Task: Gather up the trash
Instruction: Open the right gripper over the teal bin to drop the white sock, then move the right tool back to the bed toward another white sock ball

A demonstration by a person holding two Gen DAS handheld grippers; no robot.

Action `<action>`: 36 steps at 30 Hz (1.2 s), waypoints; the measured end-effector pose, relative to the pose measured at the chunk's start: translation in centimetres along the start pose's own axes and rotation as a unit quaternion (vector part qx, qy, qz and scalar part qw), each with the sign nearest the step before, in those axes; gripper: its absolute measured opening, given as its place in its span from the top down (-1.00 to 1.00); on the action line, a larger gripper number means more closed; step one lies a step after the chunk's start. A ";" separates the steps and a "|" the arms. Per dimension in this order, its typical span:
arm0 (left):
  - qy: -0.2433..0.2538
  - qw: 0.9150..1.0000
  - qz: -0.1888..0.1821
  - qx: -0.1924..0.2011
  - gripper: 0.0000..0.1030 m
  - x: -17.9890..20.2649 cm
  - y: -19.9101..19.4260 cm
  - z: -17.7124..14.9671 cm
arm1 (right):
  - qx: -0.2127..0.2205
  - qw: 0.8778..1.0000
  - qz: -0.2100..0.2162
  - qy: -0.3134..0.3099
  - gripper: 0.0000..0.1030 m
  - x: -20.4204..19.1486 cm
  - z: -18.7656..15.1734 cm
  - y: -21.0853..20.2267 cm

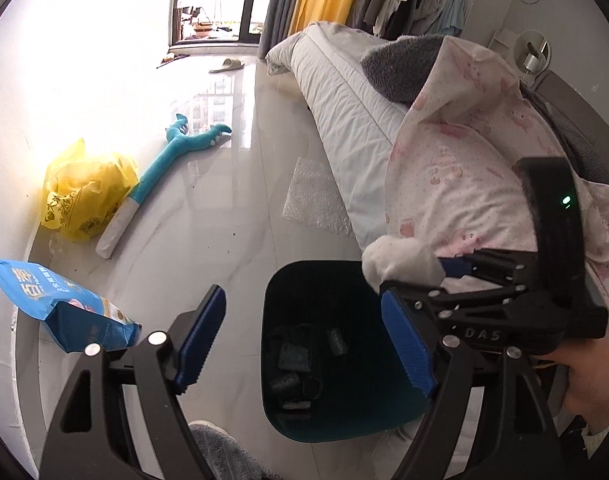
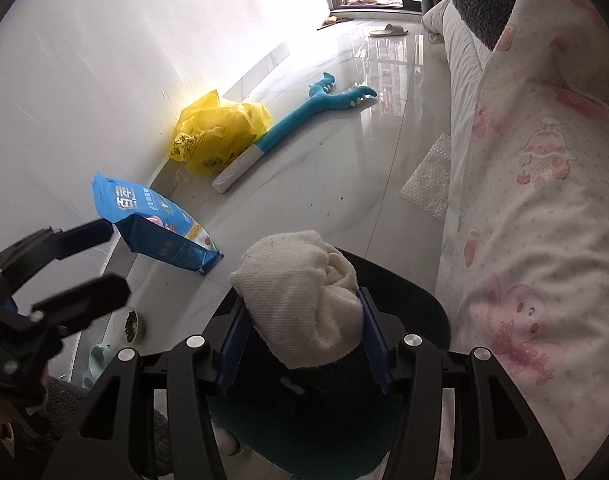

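Note:
My right gripper point(image 2: 304, 340) is shut on a white rolled sock point(image 2: 304, 300) and holds it over the dark green trash bin point(image 2: 416, 304). In the left wrist view the same sock point(image 1: 400, 264) hangs at the bin's right rim, held by the right gripper point(image 1: 424, 276). The bin point(image 1: 288, 292) stands on the floor with several dark items inside. My left gripper point(image 1: 304, 340) is open and empty above the bin's mouth. It also shows at the left edge of the right wrist view point(image 2: 100, 260).
A blue pouch point(image 1: 60, 312), a yellow plastic bag point(image 1: 84, 196) and a teal plush toy point(image 1: 172, 164) lie on the floor by the wall. A bubble-wrap sheet point(image 1: 316, 196) lies beside the bed point(image 1: 344, 92) with pink bedding point(image 1: 464, 160). Small bowls point(image 2: 132, 324) sit near the wall.

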State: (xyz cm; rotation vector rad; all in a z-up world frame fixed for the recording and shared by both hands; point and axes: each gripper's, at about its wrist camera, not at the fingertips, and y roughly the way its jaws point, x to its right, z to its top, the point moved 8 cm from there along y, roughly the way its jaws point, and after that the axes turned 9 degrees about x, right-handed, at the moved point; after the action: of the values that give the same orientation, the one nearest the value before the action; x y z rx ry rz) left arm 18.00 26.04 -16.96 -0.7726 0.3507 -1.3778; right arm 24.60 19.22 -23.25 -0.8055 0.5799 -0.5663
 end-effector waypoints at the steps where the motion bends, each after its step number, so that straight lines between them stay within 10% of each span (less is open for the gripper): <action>1: 0.000 1.000 -0.003 0.007 -0.60 0.0 -0.3 0.2 | -0.006 1.000 -0.001 0.000 -0.03 -0.1 -0.2 0.4; 17: -0.005 0.995 -0.014 0.102 -0.60 0.4 -5.0 4.4 | -0.066 0.998 -0.019 -0.015 -0.24 -0.9 -3.1 4.1; 36: 0.018 0.987 -0.031 0.158 -0.60 5.2 -7.1 7.8 | 0.041 0.999 0.007 -0.024 -0.41 -0.7 1.1 -4.0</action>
State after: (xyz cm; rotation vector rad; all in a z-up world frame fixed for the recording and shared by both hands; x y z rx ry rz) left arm 18.74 23.23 -5.60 -0.4994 0.1304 -1.4641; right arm 23.87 18.03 -19.31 -0.7346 0.5149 -0.5532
